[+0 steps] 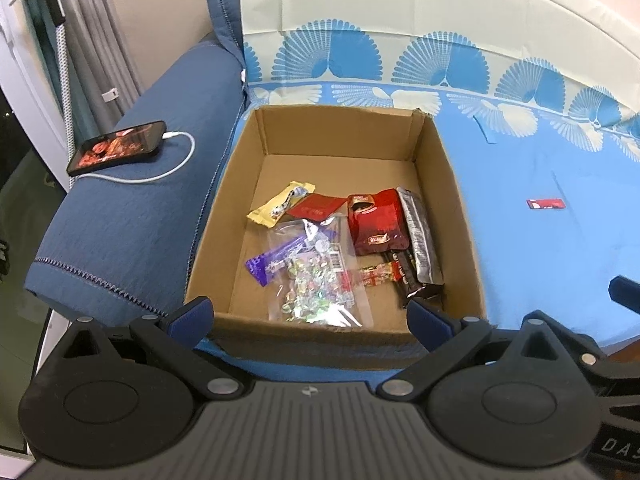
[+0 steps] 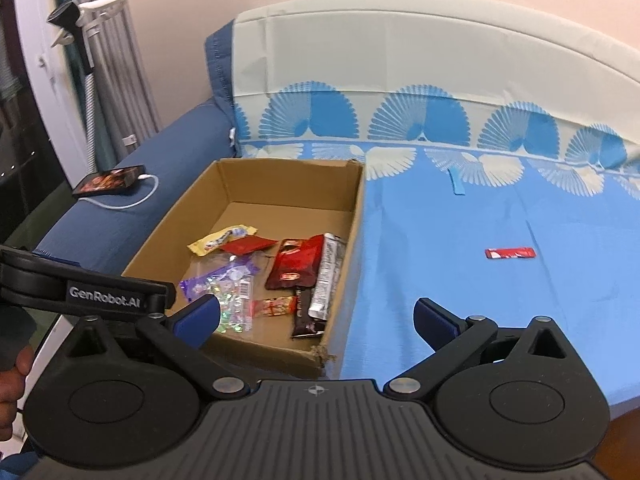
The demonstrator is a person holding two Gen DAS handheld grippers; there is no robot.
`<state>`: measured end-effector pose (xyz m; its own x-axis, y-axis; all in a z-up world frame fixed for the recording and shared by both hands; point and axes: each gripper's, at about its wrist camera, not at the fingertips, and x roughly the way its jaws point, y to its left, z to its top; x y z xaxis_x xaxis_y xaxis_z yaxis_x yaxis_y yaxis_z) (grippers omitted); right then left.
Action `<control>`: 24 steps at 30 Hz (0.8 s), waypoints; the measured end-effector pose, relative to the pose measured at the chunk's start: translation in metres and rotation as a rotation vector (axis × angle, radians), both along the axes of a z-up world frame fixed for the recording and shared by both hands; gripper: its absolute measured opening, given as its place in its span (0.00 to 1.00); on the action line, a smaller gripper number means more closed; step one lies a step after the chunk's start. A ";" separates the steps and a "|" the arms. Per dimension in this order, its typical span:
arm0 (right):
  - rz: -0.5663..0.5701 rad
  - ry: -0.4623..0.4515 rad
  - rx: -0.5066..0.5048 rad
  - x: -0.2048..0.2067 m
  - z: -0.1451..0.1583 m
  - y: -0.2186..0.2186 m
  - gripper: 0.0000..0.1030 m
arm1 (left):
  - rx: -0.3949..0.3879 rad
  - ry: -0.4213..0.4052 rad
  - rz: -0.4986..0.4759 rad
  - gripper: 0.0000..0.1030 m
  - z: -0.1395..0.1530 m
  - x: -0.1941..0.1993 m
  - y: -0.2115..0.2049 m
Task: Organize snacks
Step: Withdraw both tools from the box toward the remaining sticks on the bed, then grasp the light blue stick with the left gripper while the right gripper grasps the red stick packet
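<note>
In the left wrist view the left gripper (image 1: 308,320) hangs spread and empty over the cardboard box (image 1: 240,168), where most snacks lie. In the right wrist view the right gripper (image 2: 316,320) is spread too — one red snack bar (image 2: 510,253) lies alone on the blue bed sheet (image 2: 440,280); the soft sheet may bunch up between the fingers. A phone (image 2: 109,185) charges on the armrest.

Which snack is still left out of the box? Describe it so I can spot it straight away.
Start at the open cardboard box on the blue patterned sheet, beside the dark blue armrest. To its right, alone on the bare sheet, lies a small red wrapped snack bar. Every other snack sits inside the box; this flat red bar is the only one outside it.
</note>
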<state>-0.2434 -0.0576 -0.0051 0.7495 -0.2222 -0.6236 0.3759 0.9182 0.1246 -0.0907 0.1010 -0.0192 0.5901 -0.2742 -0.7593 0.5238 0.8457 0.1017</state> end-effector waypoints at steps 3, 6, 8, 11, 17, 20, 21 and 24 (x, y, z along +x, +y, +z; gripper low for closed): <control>-0.022 0.005 0.005 0.000 -0.004 -0.008 1.00 | 0.006 -0.003 -0.014 1.00 0.001 0.001 -0.011; -0.051 0.006 0.009 -0.002 -0.006 -0.019 1.00 | 0.009 0.000 -0.032 1.00 0.002 0.004 -0.026; -0.076 0.008 0.015 -0.003 -0.009 -0.030 1.00 | 0.008 0.008 -0.048 1.00 0.003 0.005 -0.037; -0.127 0.009 0.021 -0.007 -0.013 -0.048 1.00 | 0.009 0.024 -0.082 1.00 0.004 0.008 -0.058; -0.268 0.025 0.045 -0.016 -0.029 -0.101 1.00 | 0.011 0.090 -0.121 1.00 0.002 0.024 -0.106; -0.341 0.036 0.058 -0.019 -0.041 -0.132 1.00 | 0.022 0.074 -0.148 1.00 0.005 0.032 -0.133; -0.366 0.038 0.062 -0.018 -0.046 -0.144 1.00 | 0.027 0.064 -0.158 1.00 0.006 0.035 -0.143; -0.446 0.039 0.076 -0.014 -0.061 -0.178 1.00 | 0.036 0.058 -0.178 1.00 0.008 0.048 -0.174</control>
